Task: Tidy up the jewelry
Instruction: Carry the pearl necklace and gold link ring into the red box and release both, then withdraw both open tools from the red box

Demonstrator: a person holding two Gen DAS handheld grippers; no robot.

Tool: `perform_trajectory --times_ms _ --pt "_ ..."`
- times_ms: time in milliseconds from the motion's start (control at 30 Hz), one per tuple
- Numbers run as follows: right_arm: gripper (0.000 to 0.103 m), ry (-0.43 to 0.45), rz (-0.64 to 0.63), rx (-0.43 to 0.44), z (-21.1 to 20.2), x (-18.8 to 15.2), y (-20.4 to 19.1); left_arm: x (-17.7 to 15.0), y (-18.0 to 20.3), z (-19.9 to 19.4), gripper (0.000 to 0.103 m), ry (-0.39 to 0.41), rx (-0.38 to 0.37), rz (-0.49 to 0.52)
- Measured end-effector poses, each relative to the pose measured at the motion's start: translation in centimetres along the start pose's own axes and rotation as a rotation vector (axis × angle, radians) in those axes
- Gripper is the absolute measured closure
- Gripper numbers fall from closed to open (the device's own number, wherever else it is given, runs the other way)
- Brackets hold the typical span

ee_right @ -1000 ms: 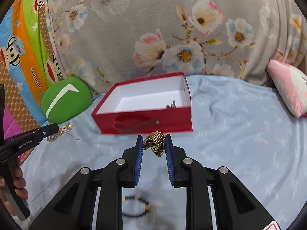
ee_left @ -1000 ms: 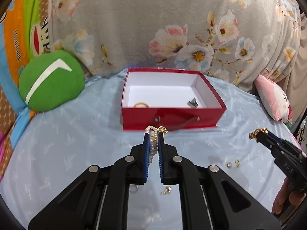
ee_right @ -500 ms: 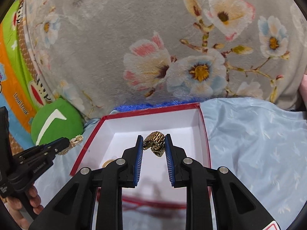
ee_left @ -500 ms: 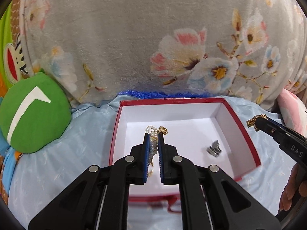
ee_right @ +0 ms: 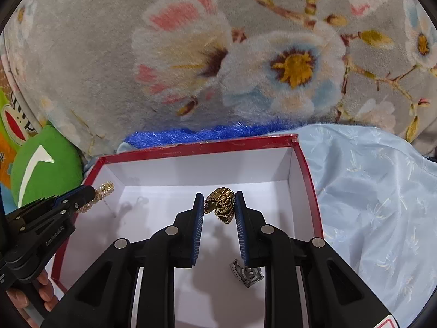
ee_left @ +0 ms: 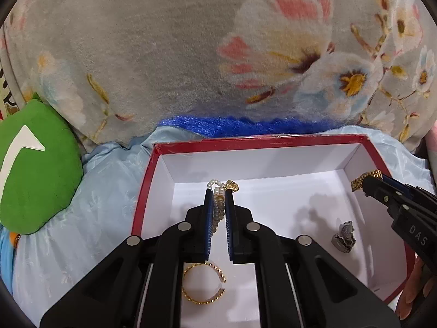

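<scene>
Pearl bracelet [ee_left: 218,202] pinched tight in the left tongs [ee_left: 218,207], hanging over the red box [ee_left: 259,140] near its twelve o'clock wall. Right tongs [ee_right: 220,207] clamp a bunched gold bracelet [ee_right: 221,203] over the same box. Risk: beads snag on the ribbed pads at release, or either piece drops onto the gold bangle [ee_left: 203,284] at six o'clock or the silver piece [ee_left: 344,236] at three o'clock and tangles. The middle of the white floor is free; the two tongs crowd each other.
</scene>
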State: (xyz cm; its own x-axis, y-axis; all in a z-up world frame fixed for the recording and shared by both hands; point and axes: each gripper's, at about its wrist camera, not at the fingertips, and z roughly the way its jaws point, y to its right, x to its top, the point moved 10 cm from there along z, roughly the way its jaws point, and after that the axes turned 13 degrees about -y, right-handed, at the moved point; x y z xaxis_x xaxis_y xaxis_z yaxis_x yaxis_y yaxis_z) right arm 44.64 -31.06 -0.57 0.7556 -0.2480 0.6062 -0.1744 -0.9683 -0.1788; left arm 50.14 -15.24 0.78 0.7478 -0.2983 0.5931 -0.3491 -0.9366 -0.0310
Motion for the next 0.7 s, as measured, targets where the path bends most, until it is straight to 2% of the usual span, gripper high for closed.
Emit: perform_trajectory --times_ms 167,267,300,333,400,700 --pt "0.082 -0.020 -0.001 -0.007 0.9 0.1 0.0 -0.1 -0.1 1.5 0.094 -0.015 0.009 -0.005" --pt "0.082 -0.066 -0.007 0.002 1.7 -0.2 -0.2 -0.3 -0.2 2.5 0.093 -0.047 -0.002 -0.020" --pt "0.082 -0.056 -0.009 -0.001 1.5 -0.1 -0.2 -0.2 -0.4 2.5 0.090 -0.043 -0.002 -0.027" --pt "0.082 -0.051 -0.010 -0.004 1.5 -0.1 -0.2 -0.1 -0.5 2.4 0.079 -0.036 0.006 -0.033" --pt "0.082 -0.048 -0.009 -0.009 1.5 -0.2 -0.2 0.0 -0.5 2.3 0.064 -0.031 -0.002 -0.040" --pt "0.082 -0.032 -0.001 -0.003 1.2 -0.2 0.0 -0.2 -0.4 2.0 0.064 -0.015 0.005 -0.043"
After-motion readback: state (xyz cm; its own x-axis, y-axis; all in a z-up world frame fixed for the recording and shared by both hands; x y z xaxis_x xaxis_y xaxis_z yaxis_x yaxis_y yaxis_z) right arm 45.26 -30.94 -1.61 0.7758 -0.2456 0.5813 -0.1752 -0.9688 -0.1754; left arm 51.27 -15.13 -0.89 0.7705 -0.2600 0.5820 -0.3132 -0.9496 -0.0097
